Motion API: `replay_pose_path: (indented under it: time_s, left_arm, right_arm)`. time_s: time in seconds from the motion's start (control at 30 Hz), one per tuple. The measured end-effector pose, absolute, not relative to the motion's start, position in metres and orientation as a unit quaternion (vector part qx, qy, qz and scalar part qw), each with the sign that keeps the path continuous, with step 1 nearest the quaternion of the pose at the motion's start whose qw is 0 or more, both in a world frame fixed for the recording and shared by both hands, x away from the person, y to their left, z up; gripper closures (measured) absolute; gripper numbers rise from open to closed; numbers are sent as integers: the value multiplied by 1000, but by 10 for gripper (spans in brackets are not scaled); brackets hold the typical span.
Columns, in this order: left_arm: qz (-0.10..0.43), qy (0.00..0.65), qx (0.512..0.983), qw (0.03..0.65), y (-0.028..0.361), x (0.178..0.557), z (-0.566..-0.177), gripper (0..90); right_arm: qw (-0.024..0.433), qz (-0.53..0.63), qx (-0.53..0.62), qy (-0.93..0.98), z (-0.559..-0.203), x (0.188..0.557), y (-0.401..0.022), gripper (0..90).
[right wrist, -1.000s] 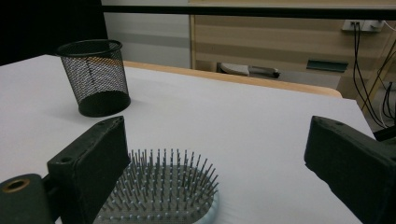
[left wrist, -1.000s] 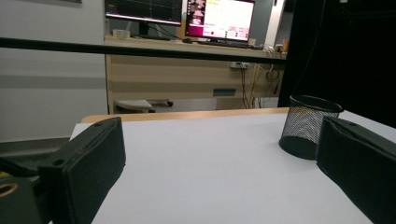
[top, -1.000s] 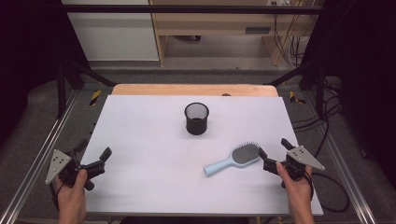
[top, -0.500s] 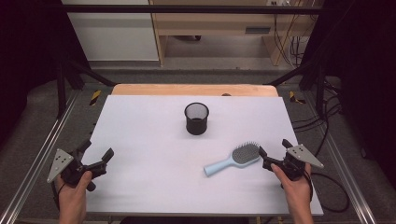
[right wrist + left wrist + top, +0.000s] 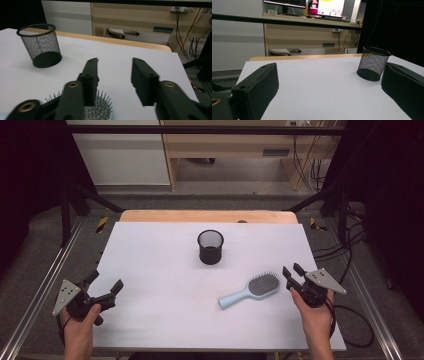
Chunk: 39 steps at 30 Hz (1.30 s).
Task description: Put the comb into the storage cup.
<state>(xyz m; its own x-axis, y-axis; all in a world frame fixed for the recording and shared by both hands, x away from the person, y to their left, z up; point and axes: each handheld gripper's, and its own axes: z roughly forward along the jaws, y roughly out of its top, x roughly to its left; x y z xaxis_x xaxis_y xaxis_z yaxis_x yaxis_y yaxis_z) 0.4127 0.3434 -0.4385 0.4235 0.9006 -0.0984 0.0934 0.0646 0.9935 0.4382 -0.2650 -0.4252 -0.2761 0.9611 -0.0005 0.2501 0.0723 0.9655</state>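
1. A pale blue plastic hairbrush (image 5: 250,290) with grey bristles lies flat on the white table (image 5: 160,270), at about four o'clock from the upright black wire-mesh cup (image 5: 210,247), well apart from it.
2. The right gripper (image 5: 291,272) sits just beside the brush head, at its three o'clock; its jaws have just been closing, stand partly parted, and grip nothing.
3. The left gripper (image 5: 106,287) rests wide open and empty at the table's eight o'clock.
4. The step appears to be the reach for the brush; next, the jaws likely must straddle head or handle, then clamp.
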Motion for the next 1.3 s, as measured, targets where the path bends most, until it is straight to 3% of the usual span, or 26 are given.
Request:
replay_pose_path:
  time_s: [0.1,0.13,0.17,0.23,0.73,1.3]
  left_arm:
    - [339,417,597,596,343,412,-439,14]
    - [339,417,597,596,343,412,-439,14]
    - [339,418,597,594,344,413,-439,15]
    - [339,419,596,595,344,413,-439,15]
    - [331,416,603,595,340,415,-440,20]
    - [326,411,607,597,339,415,-439,25]
  right_arm:
    - [365,470,484,641,-420,449,-268,764]
    - [365,470,484,641,-420,449,-268,764]
    - [356,462,490,648,-422,459,-271,855]
    - [345,456,500,650,-427,466,-274,900]
    - [290,412,514,694,-464,478,-267,900]
    - [272,381,519,715,-476,490,-267,900]
